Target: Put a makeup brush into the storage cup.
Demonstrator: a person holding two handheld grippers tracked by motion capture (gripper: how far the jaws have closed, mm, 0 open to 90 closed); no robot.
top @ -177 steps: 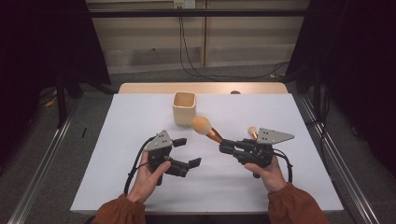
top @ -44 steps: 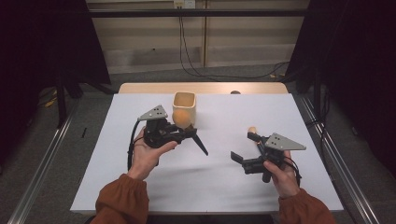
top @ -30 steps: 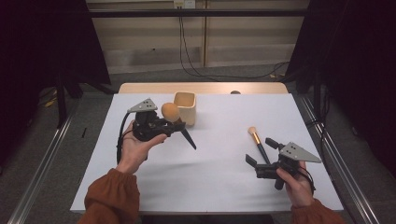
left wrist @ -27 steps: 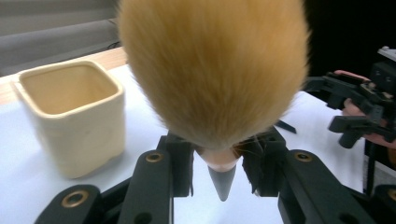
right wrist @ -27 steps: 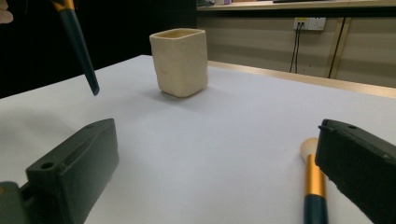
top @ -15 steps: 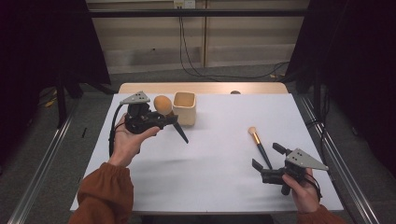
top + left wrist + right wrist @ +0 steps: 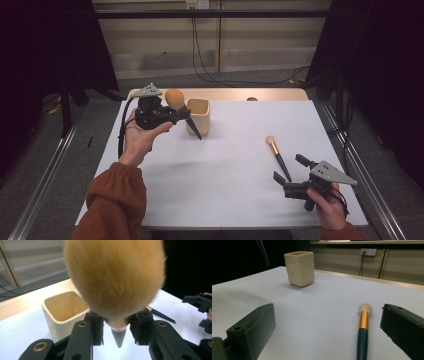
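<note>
At the table's 5 o'clock corner, the right gripper [image 7: 289,176] rests with jaws spread wide and nothing in them, straddling the dark handle of a small brush [image 7: 277,156] lying flat on the white table [image 7: 230,190], its pale head pointing to 11 o'clock. Farther off, near 11 o'clock, the left gripper [image 7: 172,114] is clamped on a large powder brush [image 7: 174,98], bristles up, dark handle slanting down just beside the cream square cup [image 7: 199,116].
</note>
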